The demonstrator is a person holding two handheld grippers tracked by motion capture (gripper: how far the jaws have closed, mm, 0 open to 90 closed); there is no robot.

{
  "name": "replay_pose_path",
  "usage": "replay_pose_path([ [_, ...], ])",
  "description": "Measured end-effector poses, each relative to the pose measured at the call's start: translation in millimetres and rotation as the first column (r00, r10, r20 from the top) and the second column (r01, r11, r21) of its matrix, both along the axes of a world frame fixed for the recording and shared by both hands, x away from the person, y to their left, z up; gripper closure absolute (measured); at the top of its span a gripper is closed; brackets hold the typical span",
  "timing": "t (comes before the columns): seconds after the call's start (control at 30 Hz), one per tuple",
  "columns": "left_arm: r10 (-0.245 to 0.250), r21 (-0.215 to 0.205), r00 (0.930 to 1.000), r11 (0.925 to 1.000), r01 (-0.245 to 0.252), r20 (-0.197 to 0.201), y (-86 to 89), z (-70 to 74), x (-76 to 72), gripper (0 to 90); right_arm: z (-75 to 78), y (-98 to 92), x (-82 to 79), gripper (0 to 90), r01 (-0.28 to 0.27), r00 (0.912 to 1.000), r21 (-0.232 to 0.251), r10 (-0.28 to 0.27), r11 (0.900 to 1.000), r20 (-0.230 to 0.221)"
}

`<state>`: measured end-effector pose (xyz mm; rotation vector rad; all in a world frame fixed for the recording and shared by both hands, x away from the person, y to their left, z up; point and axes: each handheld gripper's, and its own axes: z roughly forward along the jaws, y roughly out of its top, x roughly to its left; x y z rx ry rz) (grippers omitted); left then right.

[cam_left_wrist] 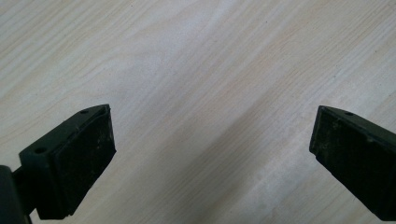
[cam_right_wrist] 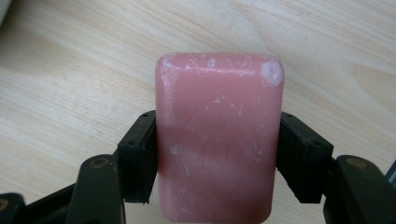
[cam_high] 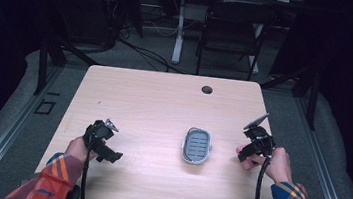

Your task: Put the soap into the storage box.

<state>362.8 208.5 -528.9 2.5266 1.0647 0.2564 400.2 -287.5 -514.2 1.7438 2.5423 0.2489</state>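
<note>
A pink bar of soap (cam_right_wrist: 218, 140) sits between the black jaws of my right gripper (cam_right_wrist: 218, 154), whose pads press on both of its long sides. In the high view that right gripper (cam_high: 244, 155) is held near the table's right edge, with a bit of pink soap (cam_high: 240, 150) showing at its tip. A grey soap dish (cam_high: 196, 145) with a slotted floor lies on the table to its left. My left gripper (cam_high: 110, 156) rests low at the front left, jaws wide apart over bare wood, as the left gripper view (cam_left_wrist: 212, 154) confirms.
The light wooden table (cam_high: 154, 102) has a round cable hole (cam_high: 207, 89) near its far edge. Beyond it stand a black chair (cam_high: 231, 33) and a white desk leg (cam_high: 179, 29) on the floor.
</note>
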Motion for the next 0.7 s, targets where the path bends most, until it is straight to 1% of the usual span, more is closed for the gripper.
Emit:
replay_pose_path([
  [0.13,-0.003,-0.005,1.0,1.0,0.003,-0.001,0.5,-0.4,0.4,0.1,4.4,-1.4,2.7,37.0,-0.039,0.9988,-0.014,0.039,0.999,-0.029],
  [0.17,-0.005,-0.007,1.0,1.0,0.005,-0.003,0.5,-0.7,0.9,0.1,4.7,-1.6,2.6,37.1,-0.037,0.999,-0.005,0.036,0.999,-0.027],
  [0.2,-0.007,-0.005,1.0,1.0,0.007,-0.005,0.4,-1.0,1.4,0.1,3.7,-1.0,1.3,37.0,-0.018,0.9998,0.007,0.019,1.0,-0.008],
  [0.27,-0.01,-0.002,0.9999,0.9999,0.01,-0.005,-0.5,-1.2,1.4,0.1,5.1,-1.3,0.7,37.0,-0.021,0.9998,0.012,0.021,1.0,-0.007],
  [0.3,-0.011,-0.003,0.9999,0.9999,0.011,-0.003,-0.8,-1.2,1.2,0.1,6.9,-1.7,0.9,37.1,-0.032,0.9994,0.005,0.032,0.999,-0.015],
  [0.33,-0.012,-0.001,0.9999,0.9999,0.012,-0.002,-0.8,-0.7,0.8,0.1,7.2,-1.2,-0.2,37.0,-0.025,0.9996,0.016,0.025,1.0,-0.01],
  [0.37,-0.011,-0.001,0.9999,0.9999,0.011,-0.001,-0.7,-0.5,0.5,0.1,8.0,-1.5,-0.1,37.0,-0.035,0.9992,0.015,0.035,0.999,-0.02],
  [0.43,-0.006,-0.001,1.0,1.0,0.006,0.0,-0.2,0.2,-0.3,0.1,8.7,-0.6,-1.5,37.0,-0.039,0.9989,0.014,0.039,0.999,-0.024],
  [0.47,-0.004,-0.003,1.0,1.0,0.004,0.001,0.1,0.3,-0.6,0.1,10.0,-0.5,-1.4,37.0,-0.054,0.9978,0.012,0.055,0.998,-0.036],
  [0.5,-0.003,-0.004,1.0,1.0,0.003,0.004,0.4,0.5,-0.8,0.1,11.7,-0.3,-1.1,37.0,-0.07,0.9964,-0.003,0.07,0.998,-0.048],
  [0.53,-0.002,-0.012,1.0,0.9999,0.002,0.009,0.8,0.4,-0.9,0.1,9.8,1.2,-3.1,37.0,-0.045,0.9988,0.02,0.046,0.999,-0.019],
  [0.57,-0.001,-0.015,0.9999,0.9999,0.001,0.01,1.1,0.6,-0.9,0.1,12.1,1.5,-2.3,37.0,-0.063,0.9973,0.01,0.063,0.998,-0.036],
  [0.6,-0.001,-0.013,1.0,0.9999,0.001,0.007,1.1,0.5,-0.8,0.1,13.4,1.9,-2.0,37.0,-0.076,0.9962,0.004,0.076,0.997,-0.042],
  [0.63,-0.002,-0.015,1.0,0.9999,0.002,0.001,0.9,-0.1,-0.4,0.1,13.1,3.0,-2.9,37.1,-0.067,0.9973,0.018,0.067,0.998,-0.029],
  [0.67,-0.003,-0.013,1.0,0.9999,0.003,0.0,0.4,-0.7,-0.1,0.1,14.0,3.9,-3.1,37.1,-0.068,0.9972,0.014,0.069,0.998,-0.029],
  [0.7,-0.005,-0.009,1.0,1.0,0.005,-0.005,0.0,-0.6,0.3,0.1,15.6,4.4,-2.8,37.0,-0.082,0.9959,0.005,0.082,0.997,-0.038],
])
